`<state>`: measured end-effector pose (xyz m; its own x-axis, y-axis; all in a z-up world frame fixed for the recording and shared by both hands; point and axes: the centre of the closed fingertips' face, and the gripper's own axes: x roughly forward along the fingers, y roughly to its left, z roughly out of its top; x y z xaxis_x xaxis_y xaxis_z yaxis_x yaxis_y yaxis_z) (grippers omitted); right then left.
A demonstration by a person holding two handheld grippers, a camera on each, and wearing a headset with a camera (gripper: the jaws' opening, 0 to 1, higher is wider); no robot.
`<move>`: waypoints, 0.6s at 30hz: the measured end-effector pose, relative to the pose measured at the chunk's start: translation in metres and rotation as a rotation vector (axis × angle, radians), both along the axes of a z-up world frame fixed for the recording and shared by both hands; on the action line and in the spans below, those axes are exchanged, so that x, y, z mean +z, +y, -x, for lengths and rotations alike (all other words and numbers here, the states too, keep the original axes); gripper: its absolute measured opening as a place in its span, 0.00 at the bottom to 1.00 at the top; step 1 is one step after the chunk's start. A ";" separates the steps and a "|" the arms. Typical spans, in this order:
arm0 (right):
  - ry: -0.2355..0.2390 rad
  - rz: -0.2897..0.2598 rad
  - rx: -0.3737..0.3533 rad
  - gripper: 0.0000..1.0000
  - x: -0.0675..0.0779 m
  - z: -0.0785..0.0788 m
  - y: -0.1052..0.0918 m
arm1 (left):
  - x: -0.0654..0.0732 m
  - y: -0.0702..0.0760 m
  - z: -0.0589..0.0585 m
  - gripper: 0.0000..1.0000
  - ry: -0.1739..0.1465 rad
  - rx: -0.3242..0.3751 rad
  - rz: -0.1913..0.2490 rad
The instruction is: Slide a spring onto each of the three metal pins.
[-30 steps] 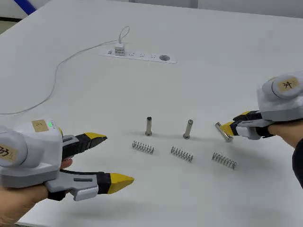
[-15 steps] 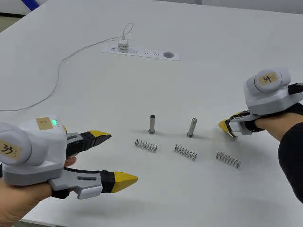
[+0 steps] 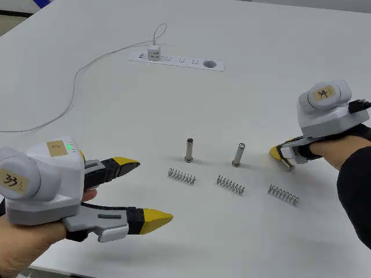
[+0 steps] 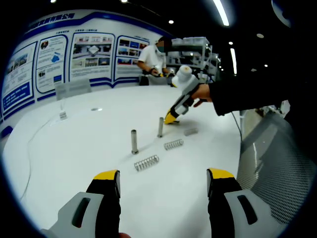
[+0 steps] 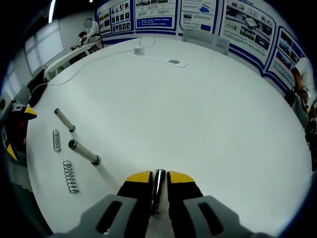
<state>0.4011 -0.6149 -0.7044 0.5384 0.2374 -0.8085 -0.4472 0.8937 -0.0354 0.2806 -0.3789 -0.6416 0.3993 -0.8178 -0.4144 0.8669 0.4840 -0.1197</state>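
Nearest, the left gripper (image 3: 153, 191) is held over the bench (image 3: 104, 116) with jaws spread wide and nothing gripped; three springs (image 3: 231, 185) are laid just beyond, none threaded. Behind them two pins (image 3: 189, 150) are stood upright, and the third pin (image 5: 159, 186) is pinched tight in the right gripper (image 3: 281, 157) jaws, low at the bench. If let go off-vertical, it is likely toppled and rolled away.
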 end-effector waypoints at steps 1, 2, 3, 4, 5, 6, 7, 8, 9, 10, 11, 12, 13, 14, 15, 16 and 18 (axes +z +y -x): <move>0.003 0.005 0.000 0.13 -0.001 0.000 -0.001 | 0.000 0.000 0.000 0.73 0.000 0.000 0.000; 0.005 -0.001 -0.003 0.12 -0.001 0.000 0.000 | 0.000 0.000 0.000 0.73 -0.001 0.001 0.002; 0.008 -0.005 -0.002 0.11 -0.001 0.000 0.000 | 0.000 0.000 0.000 0.73 0.000 0.001 0.003; 0.010 -0.005 -0.003 0.11 -0.001 0.001 0.000 | 0.001 0.000 -0.001 0.73 -0.001 0.002 0.003; 0.013 -0.006 -0.001 0.10 -0.001 0.001 0.001 | 0.001 0.000 -0.001 0.73 -0.001 0.002 0.003; 0.015 -0.009 -0.002 0.10 -0.001 0.001 0.001 | 0.001 0.000 0.000 0.73 -0.001 0.001 0.004; 0.019 -0.011 -0.007 0.10 -0.001 0.001 0.001 | 0.001 0.000 0.000 0.73 -0.001 0.000 0.004; 0.023 -0.022 -0.023 0.10 -0.001 0.001 0.001 | 0.001 0.000 0.000 0.73 -0.001 0.000 0.004; 0.025 -0.025 -0.025 0.10 -0.001 0.001 0.001 | 0.001 0.000 0.000 0.73 -0.002 -0.001 0.004; 0.028 -0.028 -0.029 0.10 -0.001 0.001 0.000 | 0.001 -0.001 0.000 0.72 -0.002 -0.001 0.004; 0.028 -0.027 -0.027 0.10 -0.001 0.001 0.000 | 0.001 -0.001 0.000 0.72 -0.002 -0.002 0.004; 0.031 -0.024 -0.023 0.10 -0.002 0.000 0.000 | 0.001 -0.001 0.000 0.72 -0.003 -0.003 0.003; 0.033 -0.023 -0.024 0.10 -0.002 0.000 -0.001 | 0.001 -0.001 0.000 0.72 -0.003 -0.003 0.003; 0.036 -0.021 -0.028 0.09 -0.002 0.000 0.000 | 0.002 -0.001 0.000 0.72 -0.004 -0.004 0.003; 0.037 -0.019 -0.027 0.09 -0.002 0.000 0.000 | 0.002 -0.001 0.000 0.72 -0.005 -0.005 0.003; 0.037 -0.016 -0.029 0.09 -0.002 0.001 0.000 | 0.002 -0.001 0.000 0.72 -0.005 -0.005 0.003; 0.037 -0.017 -0.040 0.09 -0.002 0.001 0.000 | 0.003 -0.002 0.000 0.72 -0.007 -0.006 0.002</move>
